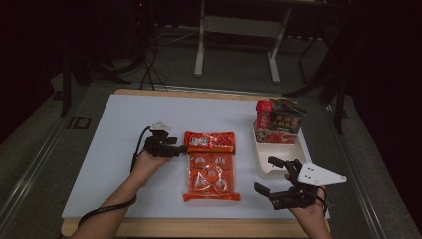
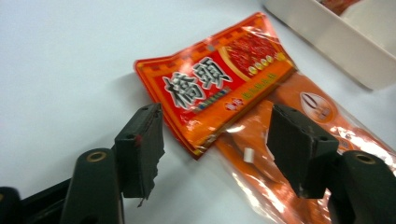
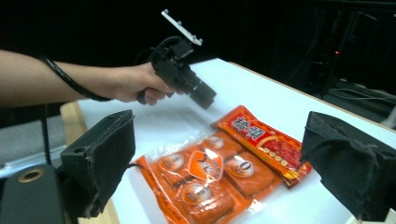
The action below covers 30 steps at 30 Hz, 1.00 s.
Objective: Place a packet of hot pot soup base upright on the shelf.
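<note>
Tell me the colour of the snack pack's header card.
Red and orange header card with black characters; left gripper view.

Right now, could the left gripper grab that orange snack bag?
Probably yes: the left gripper hangs open just beside the orange snack bag, jaws pointing at its header edge, with nothing between them.

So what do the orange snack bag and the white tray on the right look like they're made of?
Orange snack bag: thin plastic film, glossy. It throws bright glare, wrinkles, and its lower part is see-through, showing small wrapped pieces inside; the header is printed red and orange.

White tray: looks like matte plastic or foam, plain white with no shine and thick, straight walls. Which of the two is hard to tell.
</note>
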Motion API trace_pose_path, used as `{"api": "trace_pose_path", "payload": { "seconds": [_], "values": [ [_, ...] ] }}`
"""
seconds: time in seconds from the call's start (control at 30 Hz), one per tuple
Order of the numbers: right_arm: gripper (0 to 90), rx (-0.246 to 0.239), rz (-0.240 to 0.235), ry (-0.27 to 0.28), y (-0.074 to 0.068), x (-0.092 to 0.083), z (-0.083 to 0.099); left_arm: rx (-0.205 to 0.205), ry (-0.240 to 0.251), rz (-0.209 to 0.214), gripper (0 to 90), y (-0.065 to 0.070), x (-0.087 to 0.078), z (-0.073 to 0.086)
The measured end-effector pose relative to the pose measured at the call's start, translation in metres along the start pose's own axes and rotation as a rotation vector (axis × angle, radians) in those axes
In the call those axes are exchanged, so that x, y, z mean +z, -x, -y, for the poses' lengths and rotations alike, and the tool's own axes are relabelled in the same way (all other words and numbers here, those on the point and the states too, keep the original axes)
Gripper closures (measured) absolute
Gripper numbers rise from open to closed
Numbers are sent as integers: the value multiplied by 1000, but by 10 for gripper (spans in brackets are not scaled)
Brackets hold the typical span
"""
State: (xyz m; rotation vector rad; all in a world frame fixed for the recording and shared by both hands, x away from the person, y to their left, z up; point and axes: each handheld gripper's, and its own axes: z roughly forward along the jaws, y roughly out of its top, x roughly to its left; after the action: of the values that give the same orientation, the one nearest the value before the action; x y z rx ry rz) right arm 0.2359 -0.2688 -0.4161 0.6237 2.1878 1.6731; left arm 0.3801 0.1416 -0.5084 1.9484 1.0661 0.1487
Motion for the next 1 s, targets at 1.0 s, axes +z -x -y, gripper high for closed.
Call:
{"api": "trace_pose_path", "payload": {
  "seconds": [1.0],
  "values": [
    [127,-15,-13,-46,-4,5,2,-67,-71,78,570,-18,57,-1]
  ]
}}
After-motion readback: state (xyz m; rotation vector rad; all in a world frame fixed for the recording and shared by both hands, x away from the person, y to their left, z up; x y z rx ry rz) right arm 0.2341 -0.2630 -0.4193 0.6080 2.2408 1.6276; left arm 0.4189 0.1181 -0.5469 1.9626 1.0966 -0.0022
